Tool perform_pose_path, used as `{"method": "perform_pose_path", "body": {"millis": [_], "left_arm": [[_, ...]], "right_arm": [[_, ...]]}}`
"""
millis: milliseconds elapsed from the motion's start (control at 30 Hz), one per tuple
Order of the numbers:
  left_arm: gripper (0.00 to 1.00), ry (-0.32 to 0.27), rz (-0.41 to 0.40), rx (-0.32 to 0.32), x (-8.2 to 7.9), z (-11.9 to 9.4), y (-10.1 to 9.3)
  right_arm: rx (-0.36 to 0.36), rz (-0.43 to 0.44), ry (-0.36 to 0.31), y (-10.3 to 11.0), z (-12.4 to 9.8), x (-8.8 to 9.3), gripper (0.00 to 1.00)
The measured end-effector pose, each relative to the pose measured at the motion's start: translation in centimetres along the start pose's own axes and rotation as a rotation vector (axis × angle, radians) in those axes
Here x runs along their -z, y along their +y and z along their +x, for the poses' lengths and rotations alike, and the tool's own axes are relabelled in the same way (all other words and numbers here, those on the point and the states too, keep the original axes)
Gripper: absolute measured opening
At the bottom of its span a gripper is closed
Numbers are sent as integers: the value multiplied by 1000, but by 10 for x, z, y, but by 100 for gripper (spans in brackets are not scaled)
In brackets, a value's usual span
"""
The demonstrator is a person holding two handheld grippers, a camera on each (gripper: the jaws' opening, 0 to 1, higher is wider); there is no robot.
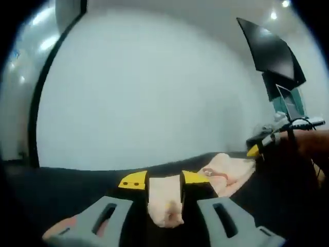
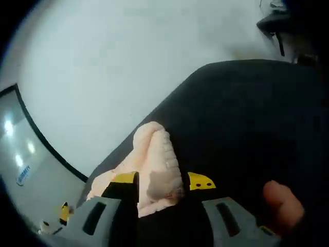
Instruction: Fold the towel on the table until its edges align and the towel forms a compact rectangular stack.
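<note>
A pale peach towel (image 1: 229, 172) lies on the black table (image 1: 61, 190) and reaches up between the jaws of my left gripper (image 1: 164, 180), which is shut on a fold of it. In the right gripper view the same peach towel (image 2: 154, 159) rises in a bunched ridge between the yellow-tipped jaws of my right gripper (image 2: 162, 184), shut on that part of the cloth. The other gripper's yellow tip (image 1: 253, 150) shows at the far end of the towel in the left gripper view.
A white wall (image 1: 154, 87) stands behind the table. A dark monitor (image 1: 272, 51) and a laptop (image 1: 288, 105) sit at the right. A person's fingertip (image 2: 280, 203) shows beside the right gripper. The table edge (image 2: 169, 103) runs diagonally.
</note>
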State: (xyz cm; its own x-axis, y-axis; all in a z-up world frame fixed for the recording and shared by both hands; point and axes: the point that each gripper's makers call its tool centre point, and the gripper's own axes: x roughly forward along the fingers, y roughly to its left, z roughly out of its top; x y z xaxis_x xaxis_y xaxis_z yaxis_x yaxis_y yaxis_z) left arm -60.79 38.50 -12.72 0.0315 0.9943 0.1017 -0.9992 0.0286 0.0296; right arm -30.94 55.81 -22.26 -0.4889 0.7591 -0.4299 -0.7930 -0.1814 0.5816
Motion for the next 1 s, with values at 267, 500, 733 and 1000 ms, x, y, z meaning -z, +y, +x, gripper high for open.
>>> {"method": "perform_pose_path", "body": {"millis": [267, 500, 733, 1000], "left_arm": [[27, -76, 51, -28, -6, 1, 7], [27, -87, -82, -117, -2, -7, 35], [26, -73, -168, -161, 7, -11, 49], [21, -39, -218, -222, 18, -16, 64]], "right_arm": [[-19, -25, -133, 20, -8, -27, 5], [-79, -252, -290, 112, -35, -55, 5], [-146, -715, -401, 229, -32, -13, 5], [-189, -1156, -382, 287, 4, 74, 5]]}}
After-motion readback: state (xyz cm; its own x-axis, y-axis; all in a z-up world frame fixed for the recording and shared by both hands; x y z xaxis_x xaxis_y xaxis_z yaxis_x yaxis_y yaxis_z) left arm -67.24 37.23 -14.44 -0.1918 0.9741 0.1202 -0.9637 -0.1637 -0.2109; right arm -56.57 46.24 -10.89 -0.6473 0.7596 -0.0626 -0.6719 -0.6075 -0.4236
